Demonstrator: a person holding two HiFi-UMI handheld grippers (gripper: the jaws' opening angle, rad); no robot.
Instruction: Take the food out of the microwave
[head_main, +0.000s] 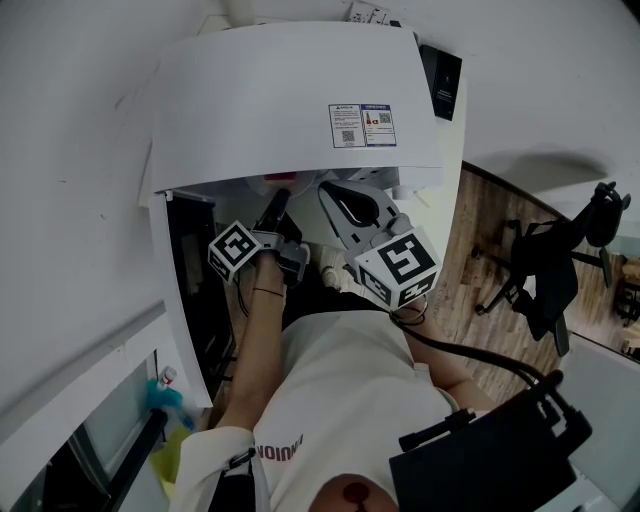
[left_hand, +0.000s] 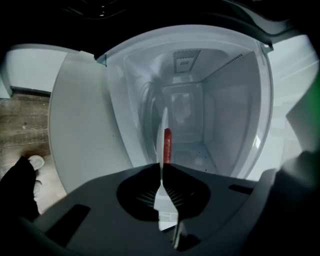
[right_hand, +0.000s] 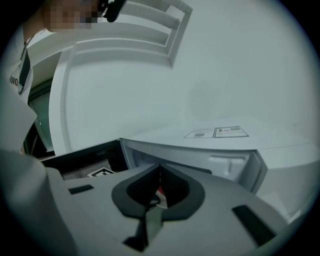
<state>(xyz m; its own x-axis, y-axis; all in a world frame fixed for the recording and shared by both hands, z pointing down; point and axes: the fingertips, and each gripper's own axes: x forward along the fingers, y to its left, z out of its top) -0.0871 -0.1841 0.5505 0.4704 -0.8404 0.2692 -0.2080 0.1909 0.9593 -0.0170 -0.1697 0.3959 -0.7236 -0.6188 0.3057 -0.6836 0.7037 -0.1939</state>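
Inside open microwave (left_hand: 235, 100), red sausage (left_hand: 167, 144) on white plate (left_hand: 163, 127), left tongs (left_hand: 161, 164) clamped on plate rim, right tongs (right_hand: 159, 167) closed, empty.

You see a black office chair (head_main: 545, 275) at the frame's right, standing on the wooden floor (head_main: 468, 205).

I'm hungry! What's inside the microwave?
A red sausage against a thin white plate, pinched by the left gripper. The plate, seen edge-on, hides whatever lies on its far side.
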